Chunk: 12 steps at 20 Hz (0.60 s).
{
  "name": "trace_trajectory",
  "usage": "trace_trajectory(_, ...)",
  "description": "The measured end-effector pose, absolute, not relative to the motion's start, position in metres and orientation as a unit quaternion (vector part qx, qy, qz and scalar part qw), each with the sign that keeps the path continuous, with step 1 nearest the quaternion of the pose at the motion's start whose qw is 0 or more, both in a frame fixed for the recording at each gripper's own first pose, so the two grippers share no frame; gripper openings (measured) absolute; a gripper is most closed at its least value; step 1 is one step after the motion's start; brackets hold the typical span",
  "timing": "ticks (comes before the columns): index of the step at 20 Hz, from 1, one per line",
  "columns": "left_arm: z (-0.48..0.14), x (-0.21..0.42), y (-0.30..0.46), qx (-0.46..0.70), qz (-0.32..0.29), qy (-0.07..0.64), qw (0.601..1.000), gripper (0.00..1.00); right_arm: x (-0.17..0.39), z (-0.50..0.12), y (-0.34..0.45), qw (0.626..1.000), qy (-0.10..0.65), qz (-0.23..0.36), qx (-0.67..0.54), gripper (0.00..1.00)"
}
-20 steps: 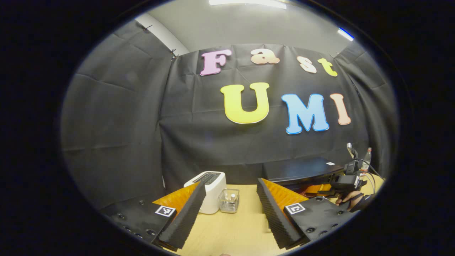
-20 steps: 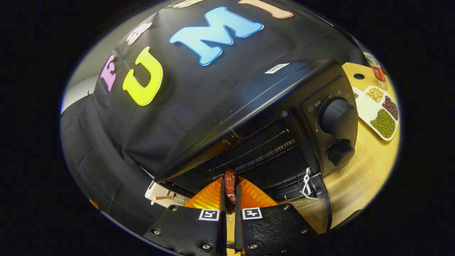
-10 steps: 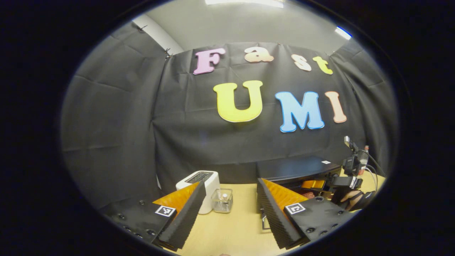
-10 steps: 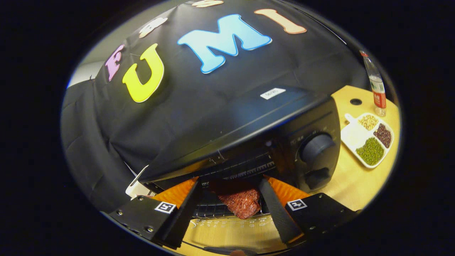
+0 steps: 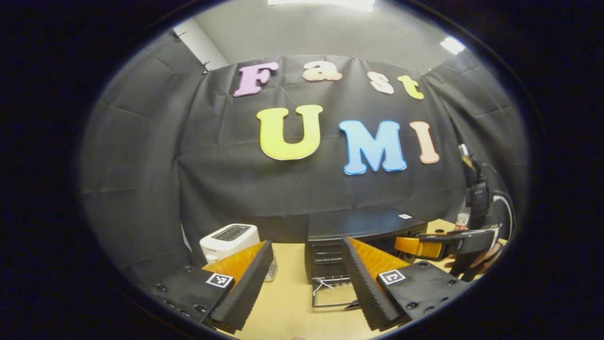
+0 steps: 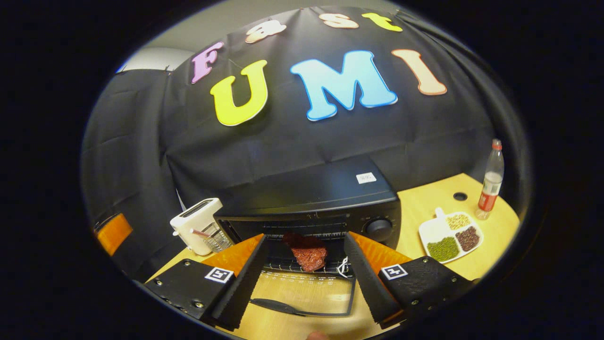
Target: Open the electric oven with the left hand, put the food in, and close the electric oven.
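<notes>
- Red-brown food (image 6: 306, 252) now lies on the wire rack (image 6: 302, 264) inside the electric oven (image 6: 306, 198), at 12 o'clock in the right gripper view, just past the door hinge line.
- A second ago your right gripper (image 6: 302, 278) was clamped on that food at the oven mouth. Half a second ago it had let go. Now it's pulled back, fingers spread wide, nothing between them.
- So the placing step looks done. What's left is closing.
- Glass door (image 6: 306, 295) is folded flat toward you, handle (image 6: 276, 306) at 6 o'clock of the right gripper view, between the spread fingers.
- Your left gripper (image 5: 306, 283) is wide open too, holding nothing. It has swung round: the oven now sits at 12 to 1 o'clock in the left gripper view, with the open door's frame just ahead of the fingertips. The white toaster (image 5: 230, 238) has slid to 10 o'clock.
- In the left gripper view the right gripper shows at 3 o'clock, clear of the oven front.
- My read: next is getting a gripper under the door edge or onto the handle and swinging it up.
- Risk: the food sits near the rack's front, so check that the door clears it.
- Bean tray (image 6: 450, 233) and bottle (image 6: 490, 179) at 2 to 3 o'clock in the right gripper view, well clear.
</notes>
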<state>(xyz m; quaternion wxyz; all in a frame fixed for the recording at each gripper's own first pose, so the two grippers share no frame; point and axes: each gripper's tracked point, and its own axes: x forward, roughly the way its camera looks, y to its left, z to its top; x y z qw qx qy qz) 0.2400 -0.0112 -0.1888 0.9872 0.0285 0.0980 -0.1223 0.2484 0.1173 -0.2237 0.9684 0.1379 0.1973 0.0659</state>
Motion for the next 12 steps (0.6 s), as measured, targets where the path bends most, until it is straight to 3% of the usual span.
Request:
trace_trajectory(3, -0.212, 0.23, -0.036, 0.035, -0.142, 0.114, 0.983, 0.96, 0.23, -0.19, 0.097, 0.975, 0.168, 0.055, 0.132, 0.98)
trace_trajectory(11, -0.277, 0.201, -0.08, 0.014, -0.174, 0.187, 0.967, 1.0, 0.177, -0.149, 0.037, 0.988, 0.129, -0.001, 0.088, 0.98)
trace_trajectory(12, -0.29, 0.199, -0.088, 0.017, -0.181, 0.199, 0.963, 0.91, 0.17, -0.149, 0.031, 0.988, 0.131, -0.009, 0.084, 0.97)
